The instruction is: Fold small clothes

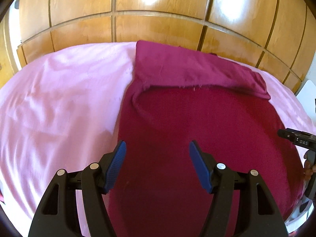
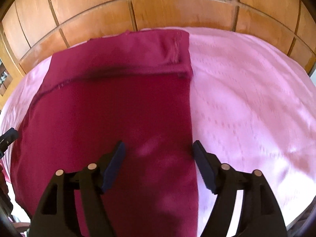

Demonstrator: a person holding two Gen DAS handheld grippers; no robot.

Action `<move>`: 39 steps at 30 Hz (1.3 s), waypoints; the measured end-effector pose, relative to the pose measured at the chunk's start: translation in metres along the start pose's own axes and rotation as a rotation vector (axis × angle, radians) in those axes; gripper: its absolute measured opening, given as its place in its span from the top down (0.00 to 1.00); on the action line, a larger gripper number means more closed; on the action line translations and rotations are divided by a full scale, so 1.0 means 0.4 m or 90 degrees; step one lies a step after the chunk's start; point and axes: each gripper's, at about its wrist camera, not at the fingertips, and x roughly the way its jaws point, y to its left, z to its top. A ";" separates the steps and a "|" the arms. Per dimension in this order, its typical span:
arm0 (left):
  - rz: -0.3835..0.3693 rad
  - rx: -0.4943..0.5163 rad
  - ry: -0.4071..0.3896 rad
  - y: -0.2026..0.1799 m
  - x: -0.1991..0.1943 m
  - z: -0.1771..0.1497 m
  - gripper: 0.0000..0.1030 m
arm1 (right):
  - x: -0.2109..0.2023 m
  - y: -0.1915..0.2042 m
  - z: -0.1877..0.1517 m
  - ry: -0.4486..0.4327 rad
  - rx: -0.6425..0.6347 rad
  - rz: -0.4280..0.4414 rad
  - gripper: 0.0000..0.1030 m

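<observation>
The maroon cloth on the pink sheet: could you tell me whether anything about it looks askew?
The folded-over flap at the maroon cloth's far end lies slanted, with a frayed edge and a bunched corner.

A pink sheet [image 1: 59,102] covers the bed, with soft wrinkles and bright patches of light on it. In the right wrist view the pink sheet [image 2: 246,102] shows a faint pattern of woven dashes. Behind the far edge of the bed stands a wooden panelled wall [image 1: 158,9], glossy, divided by dark grooves into rectangles. At the right edge a white object [image 1: 308,92] shows; what it is I cannot tell.
</observation>
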 end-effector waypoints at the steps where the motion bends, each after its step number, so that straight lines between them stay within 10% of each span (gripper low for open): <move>1: 0.001 -0.003 0.005 0.004 -0.002 -0.011 0.37 | -0.002 -0.005 -0.008 0.004 0.003 0.003 0.31; 21: -0.054 -0.034 0.074 0.063 -0.120 -0.199 0.37 | -0.115 -0.049 -0.178 0.037 0.024 0.085 0.30; 31: -0.064 -0.009 0.097 0.049 -0.122 -0.227 0.73 | -0.120 -0.020 -0.224 0.048 -0.005 0.084 0.28; 39: -0.176 -0.040 0.060 0.069 -0.170 -0.184 0.90 | -0.153 0.002 -0.233 0.092 -0.055 0.126 0.90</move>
